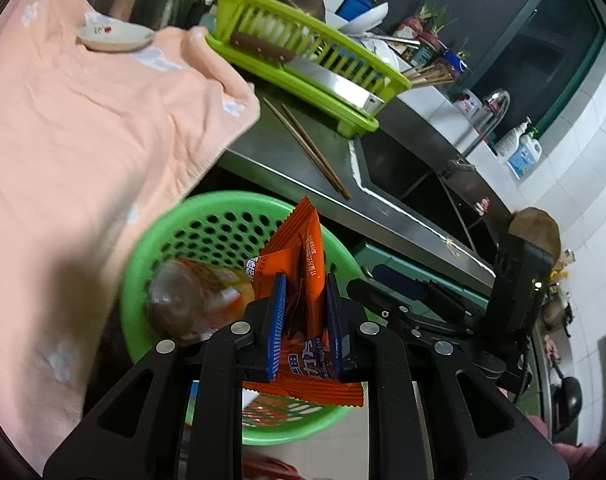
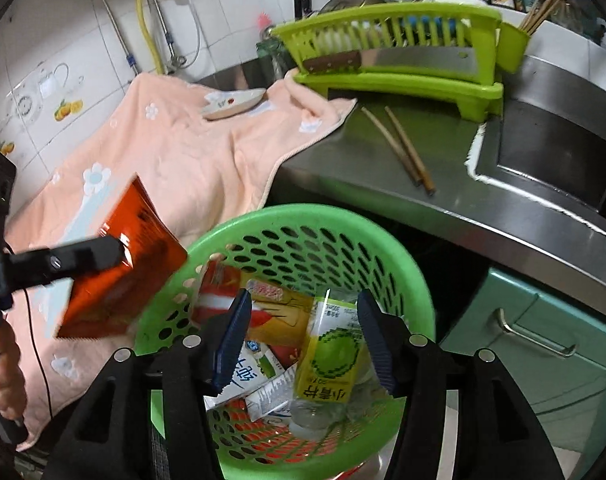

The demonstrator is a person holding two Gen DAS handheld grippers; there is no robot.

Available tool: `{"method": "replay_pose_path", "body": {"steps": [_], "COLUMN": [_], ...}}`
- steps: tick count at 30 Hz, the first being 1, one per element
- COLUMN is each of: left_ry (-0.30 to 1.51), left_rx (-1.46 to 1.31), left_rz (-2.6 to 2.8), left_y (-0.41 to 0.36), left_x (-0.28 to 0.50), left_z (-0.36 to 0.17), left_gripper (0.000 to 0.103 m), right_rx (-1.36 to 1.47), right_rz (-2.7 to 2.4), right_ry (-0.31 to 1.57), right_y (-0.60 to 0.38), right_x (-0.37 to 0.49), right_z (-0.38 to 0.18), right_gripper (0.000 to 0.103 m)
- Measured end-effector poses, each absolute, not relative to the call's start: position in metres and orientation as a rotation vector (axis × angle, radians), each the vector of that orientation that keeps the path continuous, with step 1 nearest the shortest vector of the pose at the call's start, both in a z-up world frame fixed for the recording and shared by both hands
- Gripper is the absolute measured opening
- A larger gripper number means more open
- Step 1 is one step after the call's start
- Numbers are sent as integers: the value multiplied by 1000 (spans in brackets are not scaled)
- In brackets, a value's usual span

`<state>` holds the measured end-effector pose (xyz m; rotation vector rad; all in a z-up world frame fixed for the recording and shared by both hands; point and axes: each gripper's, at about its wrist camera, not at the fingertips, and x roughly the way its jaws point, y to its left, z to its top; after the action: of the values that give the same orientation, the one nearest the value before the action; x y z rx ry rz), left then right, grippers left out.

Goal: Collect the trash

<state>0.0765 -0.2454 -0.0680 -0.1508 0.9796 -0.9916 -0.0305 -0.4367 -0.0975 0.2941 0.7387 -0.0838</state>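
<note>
Drop-off step: left claw (image 1: pixel 303 320) clamped on orange wrapper (image 1: pixel 299 264) above the basket (image 2: pixel 383 240). Right claw (image 2: pixel 303 340) apart, empty, bottle (image 2: pixel 327 364) lying in the basket beneath. Next, left must release.

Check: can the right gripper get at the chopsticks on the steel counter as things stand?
Probably yes. The right gripper is open over the green basket, and the chopsticks lie bare on the counter just beyond.

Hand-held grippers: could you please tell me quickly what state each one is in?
Left hand-held gripper: shut on the orange wrapper.
Right hand-held gripper: open, holding nothing, above the green basket.
</note>
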Motion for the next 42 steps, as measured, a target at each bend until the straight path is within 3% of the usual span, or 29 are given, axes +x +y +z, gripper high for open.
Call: {"method": "replay_pose_path", "body": {"steps": [8,11,14,20,42], "left_ry": [1041,1050,1052,1038,814], "left_rx": [-139,-135,-133,-120,-33], "left_rz": [-1000,-1002,-994,-956,-620], "left_y": [-264,-266,-265,-254,-153], "left_x": [68,65,64,65,86], "left_z": [-85,-89,-89,-85,-35], "left_gripper": [22,31,49,68,85], "right_rx": [264,260,267,280,245], "right_rz": [-108,-110,-108,-100,-28], "right_ry": [707,698,697,696,670], "right_y": [-437,-435,-435,-431,-397], "right_x": [-48,-54,-57,-59,-49], "right_z": [-90,-89,-90,-90,-70], "right_gripper": [63,65,66,67,74]}}
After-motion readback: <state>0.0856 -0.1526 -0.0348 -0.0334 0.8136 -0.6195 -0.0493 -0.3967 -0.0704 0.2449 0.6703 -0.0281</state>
